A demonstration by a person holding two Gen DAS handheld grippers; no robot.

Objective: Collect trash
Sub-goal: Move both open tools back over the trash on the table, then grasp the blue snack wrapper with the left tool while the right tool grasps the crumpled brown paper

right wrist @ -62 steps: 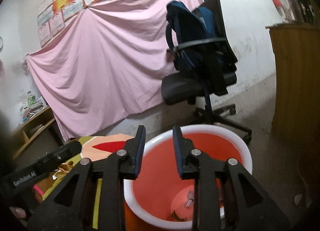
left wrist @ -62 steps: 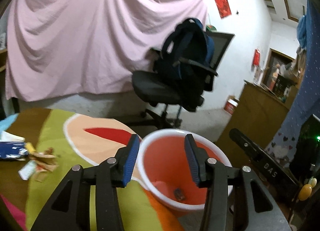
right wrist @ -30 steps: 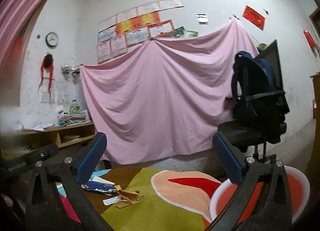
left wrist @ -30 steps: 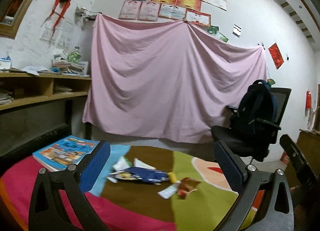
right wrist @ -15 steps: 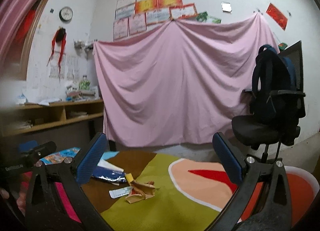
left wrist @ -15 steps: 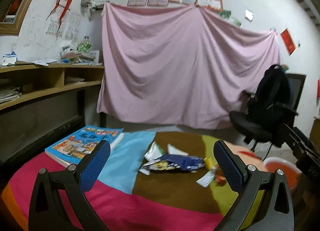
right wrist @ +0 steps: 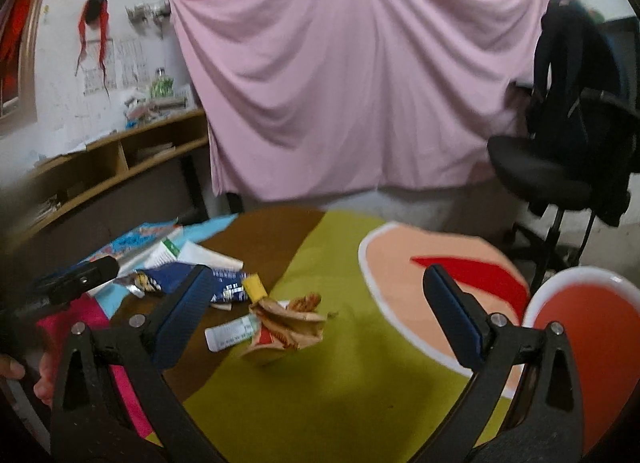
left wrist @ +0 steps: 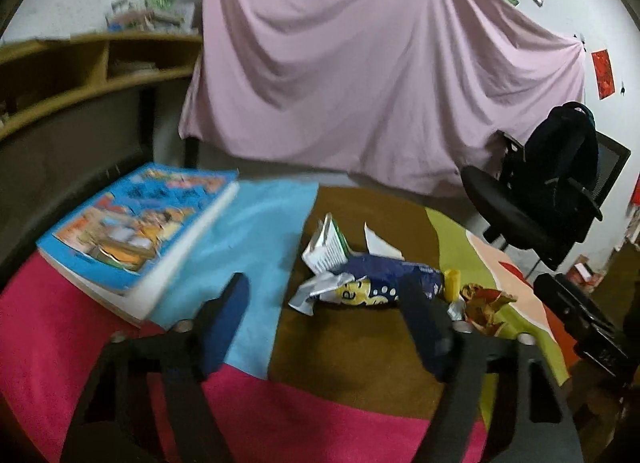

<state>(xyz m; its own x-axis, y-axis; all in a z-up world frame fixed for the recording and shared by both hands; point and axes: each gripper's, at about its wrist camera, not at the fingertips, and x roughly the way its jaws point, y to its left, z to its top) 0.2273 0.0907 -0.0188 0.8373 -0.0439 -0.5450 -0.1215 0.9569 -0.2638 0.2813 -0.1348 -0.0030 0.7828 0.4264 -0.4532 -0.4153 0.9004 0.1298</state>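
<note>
Two tongs have swung from the bin back to the trash.
Left tongs are closing, empty, near the blue chip bag. Right tongs gape wide, empty, over the crumpled wrapper. The red bin waits at right of the worktop.
</note>
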